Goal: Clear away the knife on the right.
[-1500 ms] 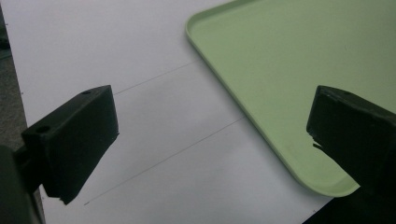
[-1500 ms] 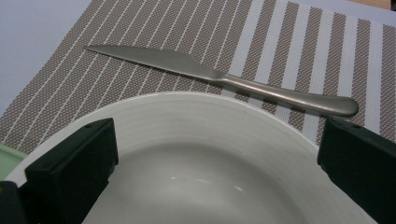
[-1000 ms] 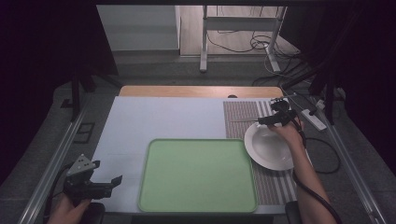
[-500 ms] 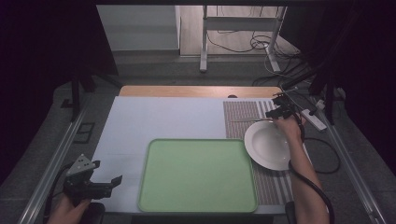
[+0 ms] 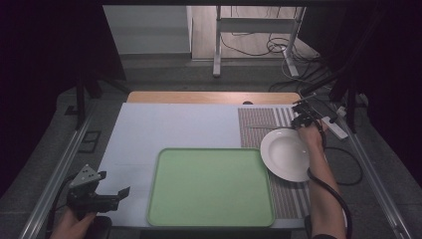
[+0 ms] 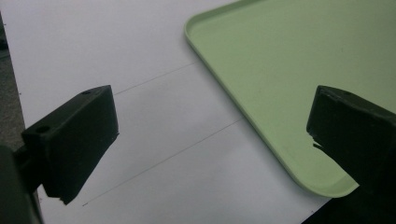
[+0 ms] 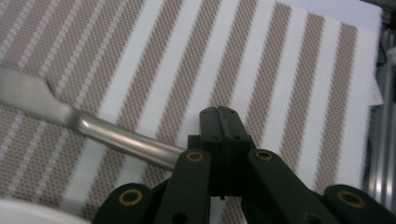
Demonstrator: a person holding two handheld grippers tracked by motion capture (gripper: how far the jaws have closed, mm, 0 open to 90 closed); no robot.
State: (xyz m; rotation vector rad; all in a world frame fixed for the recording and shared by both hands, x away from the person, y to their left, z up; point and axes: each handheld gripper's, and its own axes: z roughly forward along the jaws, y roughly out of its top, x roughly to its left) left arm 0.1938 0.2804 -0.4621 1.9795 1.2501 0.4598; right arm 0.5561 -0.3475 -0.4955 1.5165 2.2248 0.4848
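A white plate [image 5: 287,155] rests on the striped placemat [image 5: 259,118] at the right, next to the green tray [image 5: 211,186]. A metal knife [image 7: 70,119] lies on the mat beyond the plate and shows as a thin line [image 5: 261,128] in the high view. My right gripper [image 5: 300,119] hovers past the plate's far rim. In the right gripper view, that gripper [image 7: 224,119] has its jaws pressed together with nothing between them, and the knife's handle end runs under its linkage. My left gripper [image 5: 110,195] sits at the table's near left corner. The left gripper view shows it [image 6: 210,140] open and empty, beside the tray's corner [image 6: 327,186].
A white sheet [image 5: 174,129] covers the tabletop, with a wooden strip [image 5: 209,97] at the far edge. Metal rails [image 5: 59,174] run along both sides. A power strip [image 5: 334,125] and cables lie off the right edge. The tray holds nothing.
My right gripper has drifted a little away from the plate's far rim, toward the far right of the mat. The left gripper and the plate have stayed put.
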